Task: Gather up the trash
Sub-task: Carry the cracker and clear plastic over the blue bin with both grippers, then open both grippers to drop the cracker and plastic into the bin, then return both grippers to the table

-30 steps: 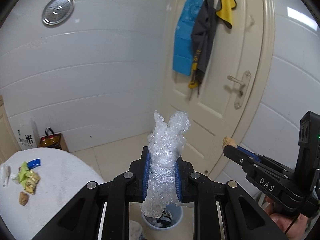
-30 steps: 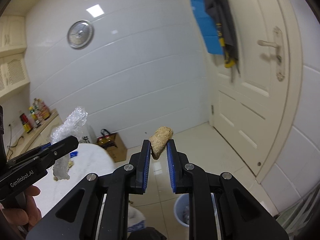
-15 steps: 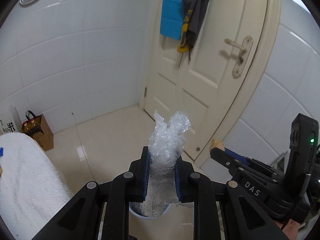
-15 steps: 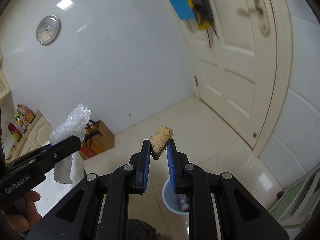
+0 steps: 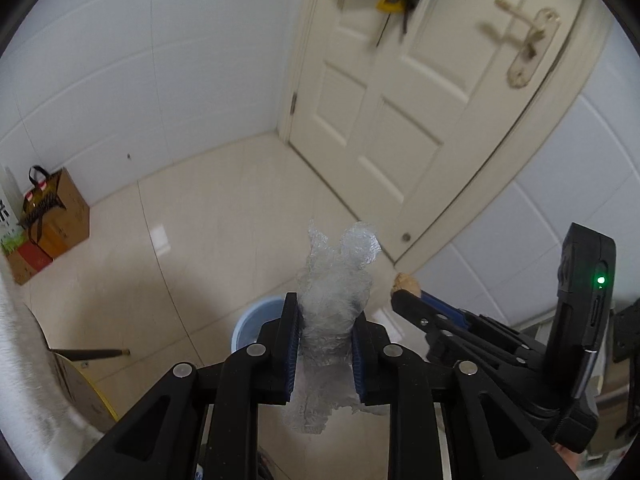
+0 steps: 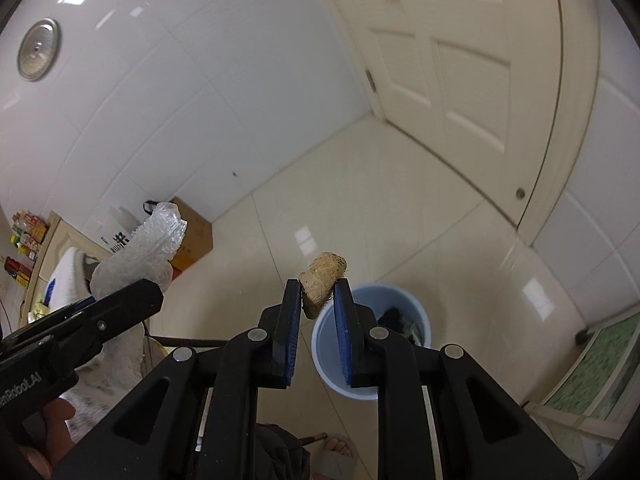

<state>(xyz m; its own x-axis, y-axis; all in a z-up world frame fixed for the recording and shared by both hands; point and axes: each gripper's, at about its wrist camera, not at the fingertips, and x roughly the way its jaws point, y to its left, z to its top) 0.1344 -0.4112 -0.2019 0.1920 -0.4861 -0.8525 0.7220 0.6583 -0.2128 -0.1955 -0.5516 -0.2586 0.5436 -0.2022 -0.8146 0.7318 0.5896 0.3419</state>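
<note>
Trash fills both my grippers: left gripper [image 5: 325, 338] clamps crumpled plastic wrap [image 5: 334, 296]; right gripper [image 6: 318, 312] pinches a tan lump [image 6: 320, 280], bin [image 6: 404, 300] at two o'clock.

Clear crinkled plastic wad [image 5: 334, 300], tan lump [image 6: 322, 280], pale-blue bin [image 6: 404, 298].

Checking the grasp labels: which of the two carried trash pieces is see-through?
The crumpled plastic wrap in the left gripper; the brown lump in the right gripper is solid and opaque.
</note>
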